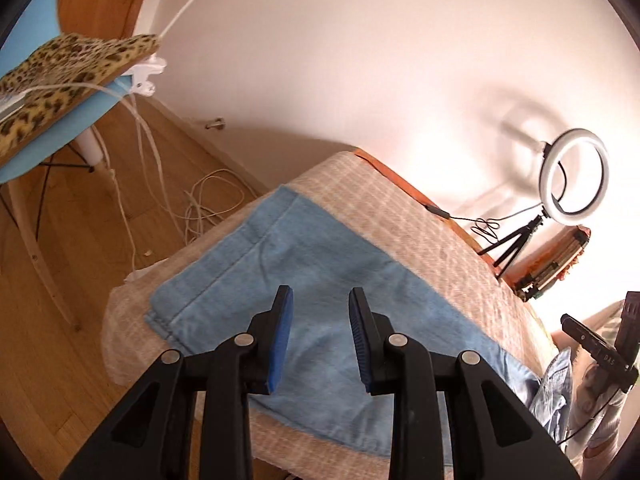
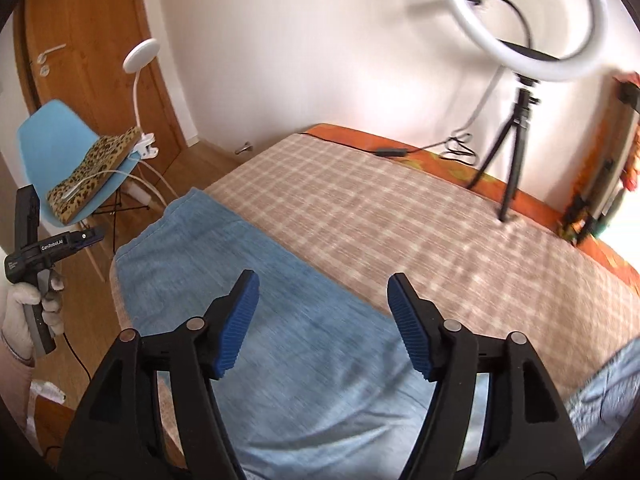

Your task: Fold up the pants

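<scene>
Checked beige bedspread (image 2: 400,220) covers the bed. Both the left gripper (image 1: 320,336) and right gripper (image 2: 322,320) hover with fingers apart, gripping nothing, above light blue jeans (image 2: 280,320) lying flat along the bedspread's near edge.

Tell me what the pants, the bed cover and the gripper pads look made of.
Pants: light blue denim, likely cotton, matte, with a stitched seam. Bed cover: woven fabric, beige-and-white check, matte. Gripper pads: blue, ribbed, probably rubber or soft plastic, on black plastic fingers.
</scene>
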`<state>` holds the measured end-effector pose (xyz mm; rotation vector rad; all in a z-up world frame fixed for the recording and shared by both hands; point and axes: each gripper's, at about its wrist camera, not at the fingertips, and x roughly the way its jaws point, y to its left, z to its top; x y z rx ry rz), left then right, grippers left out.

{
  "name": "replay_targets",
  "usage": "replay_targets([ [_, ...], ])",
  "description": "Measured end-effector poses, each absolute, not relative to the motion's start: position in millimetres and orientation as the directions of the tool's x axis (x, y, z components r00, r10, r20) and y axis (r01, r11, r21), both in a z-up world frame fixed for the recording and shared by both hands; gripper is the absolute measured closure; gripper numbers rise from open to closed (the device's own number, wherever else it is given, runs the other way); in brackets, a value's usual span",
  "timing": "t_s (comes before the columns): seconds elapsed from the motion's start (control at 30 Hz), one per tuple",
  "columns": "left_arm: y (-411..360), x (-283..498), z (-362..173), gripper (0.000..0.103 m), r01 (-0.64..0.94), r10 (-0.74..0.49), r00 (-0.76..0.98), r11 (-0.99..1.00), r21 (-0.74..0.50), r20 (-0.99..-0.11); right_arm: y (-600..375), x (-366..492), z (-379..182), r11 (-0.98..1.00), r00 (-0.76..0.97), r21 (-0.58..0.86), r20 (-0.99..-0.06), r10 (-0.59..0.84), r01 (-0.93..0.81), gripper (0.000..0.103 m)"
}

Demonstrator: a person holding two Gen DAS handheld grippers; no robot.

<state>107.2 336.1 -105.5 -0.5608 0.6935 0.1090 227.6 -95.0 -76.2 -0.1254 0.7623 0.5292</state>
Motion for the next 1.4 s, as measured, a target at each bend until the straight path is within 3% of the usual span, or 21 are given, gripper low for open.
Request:
replay_targets([
  [0.33, 216, 168, -35, 0.077, 0.002, -0.254, 0.716, 0.932, -0.362, -0.65, -285, 160, -88, 0.98, 0.704, 0.105, -0.683, 0.196, -0.171, 0.034],
  [0.7, 44, 221, -15, 0.077, 0.285, -0.418, 0.575, 0.908, -0.307, -0.703, -460, 108, -134, 0.948, 0.717, 0.247, -0.696, 0.029, 0.202, 0.034],
  [1.07, -136, 260, -59, 0.077, 0.475, -0.629, 0.327, 0.755, -0.452, -0.705, -523, 79, -144, 0.907, 0.726, 0.29, -0.687, -0.024, 0.304, 0.034],
  [1.4, -247, 305, -124, 0.077, 0.508, -0.598, 0.171, 0.735, -0.45, -0.783, -543, 64, -150, 0.887, 0.731, 0.341, -0.682, 0.005, 0.312, 0.034],
])
